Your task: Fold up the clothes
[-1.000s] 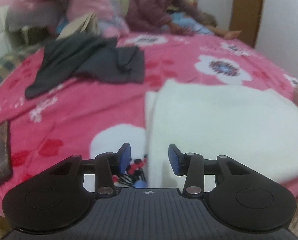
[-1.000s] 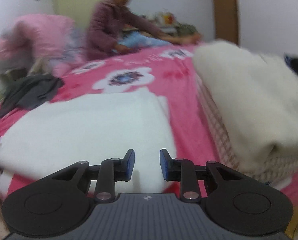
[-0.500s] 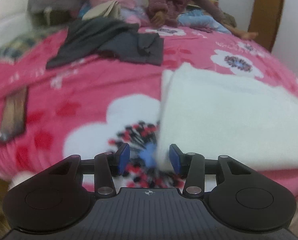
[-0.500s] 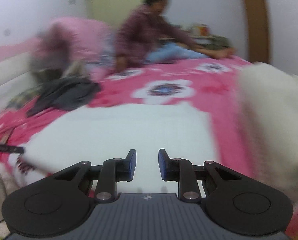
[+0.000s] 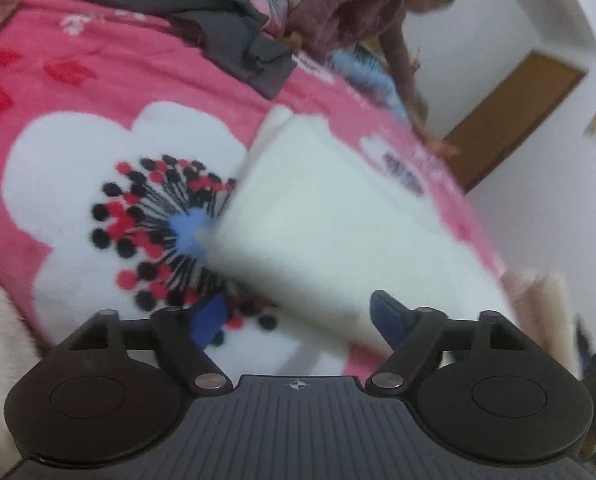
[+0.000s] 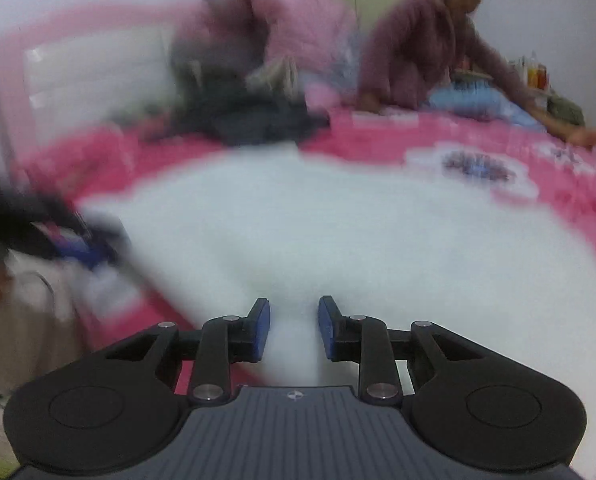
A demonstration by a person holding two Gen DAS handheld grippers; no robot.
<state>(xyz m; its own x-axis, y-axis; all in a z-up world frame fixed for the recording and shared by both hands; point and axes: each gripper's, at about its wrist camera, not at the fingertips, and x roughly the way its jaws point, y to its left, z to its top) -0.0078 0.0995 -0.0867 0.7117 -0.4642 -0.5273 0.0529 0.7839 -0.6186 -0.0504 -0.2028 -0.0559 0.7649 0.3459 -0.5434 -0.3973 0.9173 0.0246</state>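
Note:
A white folded garment (image 5: 337, 216) lies on the pink flowered blanket (image 5: 58, 72). My left gripper (image 5: 298, 308) is low at the garment's near edge. Its jaws are opening wide, and that edge runs between them without the pads touching it. In the right wrist view the same white garment (image 6: 337, 220) fills the middle. My right gripper (image 6: 294, 320) is over its near part with the jaws a narrow gap apart and opening slightly. White cloth shows in that gap, and no pinch is visible. At the left of that blurred view is a dark smear with blue, my left gripper (image 6: 78, 248).
A dark grey garment (image 5: 202, 4) lies crumpled farther back on the bed. A person (image 6: 429, 48) in a mauve top sits at the far side by light blue clothes (image 6: 469, 100). A pink bundle (image 6: 298, 28) is at the headboard. A brown door (image 5: 509, 112) stands at the right.
My left gripper's jaws have spread wide; it has rolled and sunk toward the white garment's near edge. My right gripper has swept left over the garment, and the cream pile has left its view.

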